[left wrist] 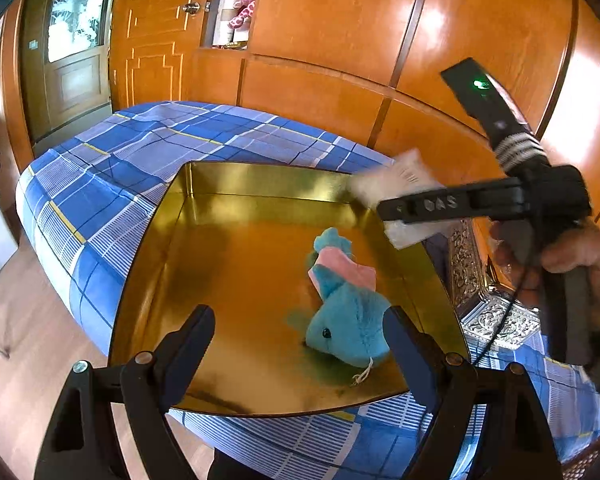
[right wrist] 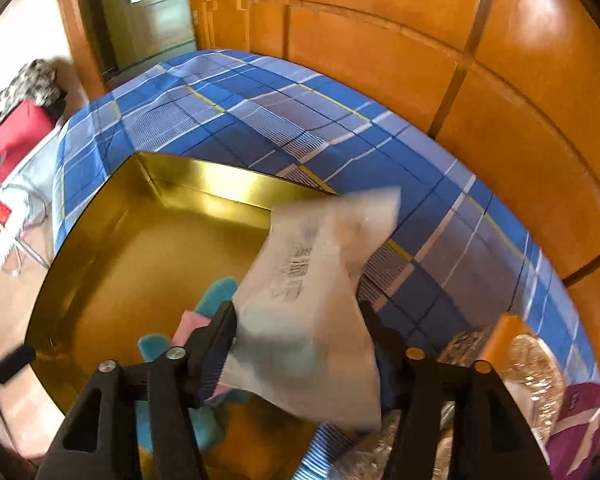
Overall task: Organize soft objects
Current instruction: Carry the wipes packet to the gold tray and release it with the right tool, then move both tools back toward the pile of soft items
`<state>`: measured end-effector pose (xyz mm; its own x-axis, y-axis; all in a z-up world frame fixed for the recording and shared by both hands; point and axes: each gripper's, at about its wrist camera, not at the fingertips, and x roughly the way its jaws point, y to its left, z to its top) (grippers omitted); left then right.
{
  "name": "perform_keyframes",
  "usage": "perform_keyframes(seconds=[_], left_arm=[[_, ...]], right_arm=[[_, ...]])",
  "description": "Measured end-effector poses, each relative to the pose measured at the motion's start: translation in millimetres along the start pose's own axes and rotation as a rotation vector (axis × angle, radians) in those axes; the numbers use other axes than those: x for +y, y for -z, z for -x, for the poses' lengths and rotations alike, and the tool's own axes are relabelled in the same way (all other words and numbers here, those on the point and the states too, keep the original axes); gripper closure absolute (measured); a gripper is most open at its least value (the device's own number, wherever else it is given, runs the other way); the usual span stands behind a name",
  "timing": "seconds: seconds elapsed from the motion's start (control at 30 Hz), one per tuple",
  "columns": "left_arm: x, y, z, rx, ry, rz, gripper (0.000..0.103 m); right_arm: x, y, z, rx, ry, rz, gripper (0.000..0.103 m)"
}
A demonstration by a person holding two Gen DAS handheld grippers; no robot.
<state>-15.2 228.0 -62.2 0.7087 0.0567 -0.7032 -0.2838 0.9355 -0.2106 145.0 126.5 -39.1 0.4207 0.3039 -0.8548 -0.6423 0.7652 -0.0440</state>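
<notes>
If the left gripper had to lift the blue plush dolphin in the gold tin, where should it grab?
Probably the plump body behind the head of the dolphin, from above. It lies flat on the tin floor, clear of the walls, and the left gripper is open.

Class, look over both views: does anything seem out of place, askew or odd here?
Little stands out. The blue plush dolphin lies on its side in the gold metal tray. The white plastic-wrapped packet hangs tilted and blurred between the right gripper fingers.
</notes>
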Motion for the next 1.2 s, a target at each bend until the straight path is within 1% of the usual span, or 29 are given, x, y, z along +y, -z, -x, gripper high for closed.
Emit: perform_keyframes(seconds=[0.1,0.27,0.4,0.5,0.67,0.87,1.2], left_arm=[[-0.2,0.5,-0.7,0.0,0.001,-0.001,0.016],[-3.2,1.1,0.5,-0.008,-0.004,-0.01,0.016],[-8.2,2.7,1.3,-0.012,-0.013,-0.027,0.016],[-11.9,3.1,3.9,-0.022,-0.018,-0.039,0.016],[-19.7,2.8,10.9,-0.055,-0.028,-0.069,0.013],[-27.3,5.0,14.4,-0.064,-0.027,-0.099,0.013],[-43.8,12.2,18.3,-0.068,-0.02,-0.15,0.012]], right_arm=[[-4.2,-1.8,3.7,-0.028,-0.014,-0.041,0.036],[-7.1,9.5,22.9,-0.077,-0.008,-0.067,0.036],[-6.9,25.9,36.3,-0.111,-0.002,-0.091,0.036],[-4.4,38.6,46.6,-0.143,0.023,-0.1,0.036],[-1.1,57.5,63.6,-0.202,0.079,-0.116,0.036],[-0.9,75.8,80.4,-0.253,0.12,-0.141,0.036],[-20.8,107.9,114.8,-0.352,0.227,-0.215,0.036]])
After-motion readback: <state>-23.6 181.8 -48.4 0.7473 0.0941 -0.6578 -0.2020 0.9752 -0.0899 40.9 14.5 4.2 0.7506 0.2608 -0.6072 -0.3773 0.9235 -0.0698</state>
